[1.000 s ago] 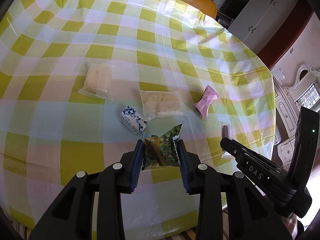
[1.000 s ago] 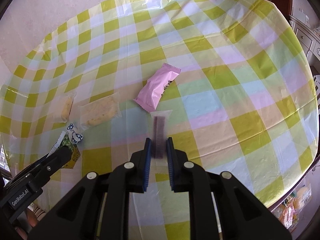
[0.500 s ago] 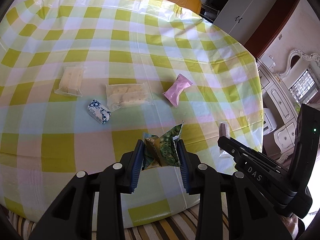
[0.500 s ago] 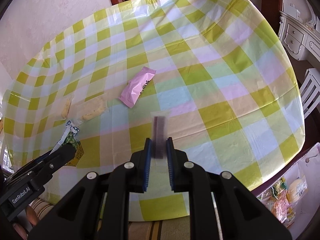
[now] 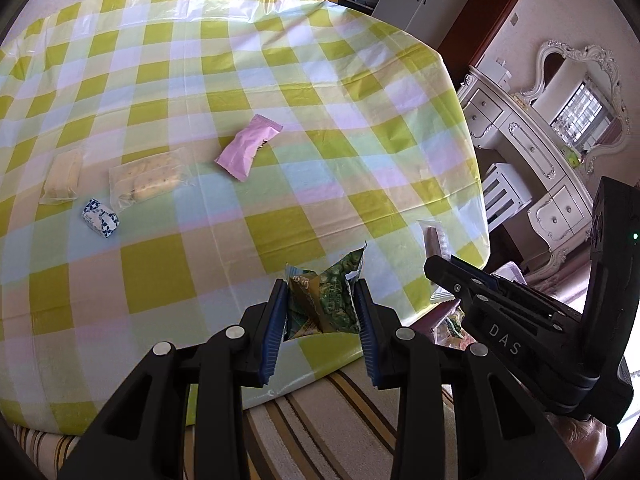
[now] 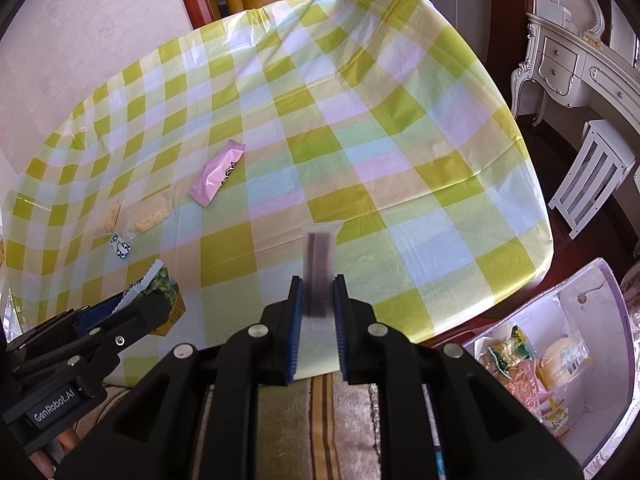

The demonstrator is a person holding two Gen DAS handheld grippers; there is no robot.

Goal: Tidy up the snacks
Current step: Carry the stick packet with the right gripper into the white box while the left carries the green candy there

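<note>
On the table [image 5: 280,92], covered by a yellow-green checked plastic cloth, four snacks lie in a loose row near the left side. Farthest left is a pale biscuit in a clear wrapper [image 5: 60,178]. Just right of it lies a clear pack of crackers [image 5: 146,178], with a small blue-and-white wrapped sweet [image 5: 100,218] in front of the two. Further right, apart from these, a pink packet [image 5: 248,147] lies at an angle.

The left gripper [image 5: 320,308] is above the near table edge. Its blue-padded jaws are closed on a green snack bag [image 5: 326,300], whose crumpled top projects beyond the fingertips. The bag is clear of the cloth.

The right gripper [image 6: 318,300] is to the right of the left one, also over the near edge. Its jaws are closed almost fully, clamping a thin dark bar in a clear wrapper [image 6: 318,268]. The bar stands edge-on between the pads and extends forward past them, off the table. In the left wrist view the same bar shows beyond the right gripper's fingertips.

At far right, on the floor beside the table, stands a white bin [image 6: 600,396]. It contains several wrapped snacks, including a round pale bun in clear film [image 6: 564,358] and a yellow-green packet [image 6: 508,350].
</note>
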